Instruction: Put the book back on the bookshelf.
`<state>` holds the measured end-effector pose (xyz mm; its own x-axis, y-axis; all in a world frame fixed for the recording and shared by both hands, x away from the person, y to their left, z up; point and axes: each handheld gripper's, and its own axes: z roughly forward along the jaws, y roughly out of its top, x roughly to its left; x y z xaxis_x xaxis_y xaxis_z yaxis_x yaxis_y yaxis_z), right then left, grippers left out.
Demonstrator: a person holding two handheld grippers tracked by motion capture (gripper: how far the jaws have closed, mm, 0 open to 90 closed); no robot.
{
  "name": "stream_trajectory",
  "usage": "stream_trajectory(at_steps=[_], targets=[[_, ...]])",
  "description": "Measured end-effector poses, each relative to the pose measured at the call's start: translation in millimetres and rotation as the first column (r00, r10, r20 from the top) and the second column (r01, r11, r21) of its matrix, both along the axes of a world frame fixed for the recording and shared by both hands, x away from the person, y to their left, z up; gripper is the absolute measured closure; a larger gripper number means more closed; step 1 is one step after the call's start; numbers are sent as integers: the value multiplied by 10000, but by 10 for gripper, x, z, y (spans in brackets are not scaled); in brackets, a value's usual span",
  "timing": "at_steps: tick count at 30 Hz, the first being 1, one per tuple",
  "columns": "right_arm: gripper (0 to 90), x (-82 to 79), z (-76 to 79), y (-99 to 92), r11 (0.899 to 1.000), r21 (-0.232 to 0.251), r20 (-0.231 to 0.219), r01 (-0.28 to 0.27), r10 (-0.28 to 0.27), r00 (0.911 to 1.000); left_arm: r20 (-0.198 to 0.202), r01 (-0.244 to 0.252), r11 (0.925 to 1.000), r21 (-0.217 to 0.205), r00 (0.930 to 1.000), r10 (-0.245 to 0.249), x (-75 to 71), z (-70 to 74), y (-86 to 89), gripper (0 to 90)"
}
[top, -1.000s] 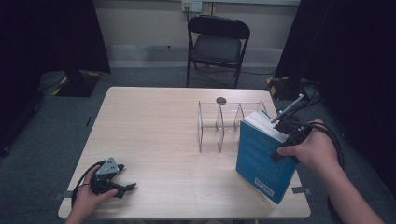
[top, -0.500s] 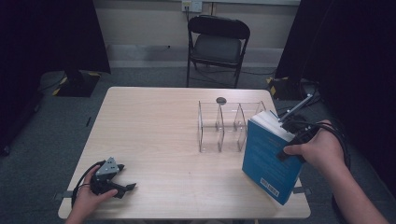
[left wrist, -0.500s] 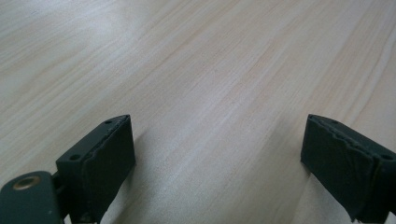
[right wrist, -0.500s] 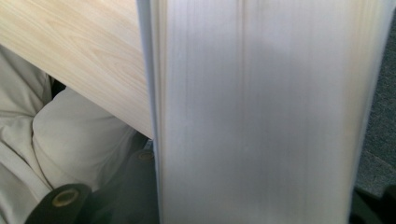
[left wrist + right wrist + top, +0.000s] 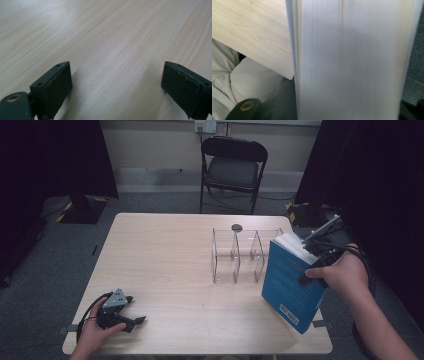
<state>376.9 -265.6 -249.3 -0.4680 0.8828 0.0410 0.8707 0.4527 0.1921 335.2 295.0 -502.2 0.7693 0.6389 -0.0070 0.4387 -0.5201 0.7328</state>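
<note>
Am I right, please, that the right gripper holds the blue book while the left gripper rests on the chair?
Not quite: the left gripper rests on the table, not the chair, as the high view shows. The right gripper does hold the blue book.

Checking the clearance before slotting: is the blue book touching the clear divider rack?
Cannot tell. In the high view the blue book, clamped by the right gripper, overlaps the clear divider rack's right end, hiding any gap.
</note>
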Motion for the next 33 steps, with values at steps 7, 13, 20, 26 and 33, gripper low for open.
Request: stream_trajectory(at_steps=[7, 13, 20, 26, 33], targets=[[617, 79, -30, -31, 9997, 53, 83, 248, -249, 9997, 4, 5, 10000, 1, 10000, -5, 0, 0, 0, 91], [618, 142, -50, -37, 9992, 53, 39, 389, -389, 9992, 0, 5, 10000, 1, 10000, -5, 0, 0, 0, 91], [618, 211, -55, -53, 9978, 230, 112, 615, -618, 9980, 0, 13, 10000, 11, 10000, -13, 1, 0, 0, 89], [617, 278, -54, -10, 9978, 7, 127, 658, -658, 9978, -12, 20, 10000, 20, 10000, -20, 1, 1, -1, 88], [618, 333, -30, 23, 9975, -104, 135, 701, -699, 9975, -1, 71, 10000, 53, 10000, -71, 3, 0, -4, 78]])
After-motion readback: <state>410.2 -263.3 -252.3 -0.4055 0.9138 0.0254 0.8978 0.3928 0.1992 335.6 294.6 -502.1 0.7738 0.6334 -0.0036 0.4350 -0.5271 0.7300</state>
